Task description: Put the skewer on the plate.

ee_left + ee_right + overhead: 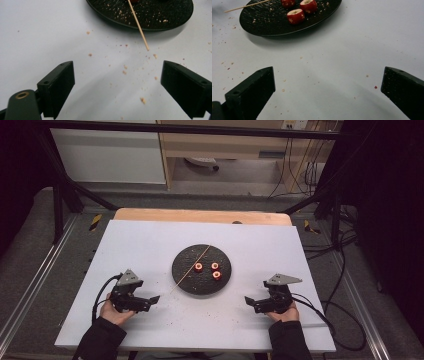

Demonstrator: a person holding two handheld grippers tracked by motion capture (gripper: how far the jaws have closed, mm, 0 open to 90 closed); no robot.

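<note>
A round black plate (186, 279) sits at the middle of the white table top. Three red hollowed fruit pieces (198, 266) lie on its right half; in the right gripper view they (296, 16) are at the top. A thin wooden skewer (190, 268) lies across the plate's left part, its near tip overhanging the rim (147, 48). My left gripper (154, 300) rests open on the table, left of the plate and nearer to me. My right gripper (248, 300) rests open to the plate's right. Nothing sits between either pair of jaws.
Small crumbs are scattered on the white surface (210, 320) around the plate (142, 100). A wooden table edge (200, 215) shows behind the white board. Metal frame rails (30, 280) run along both sides, with cables (345, 270) on the right floor.
</note>
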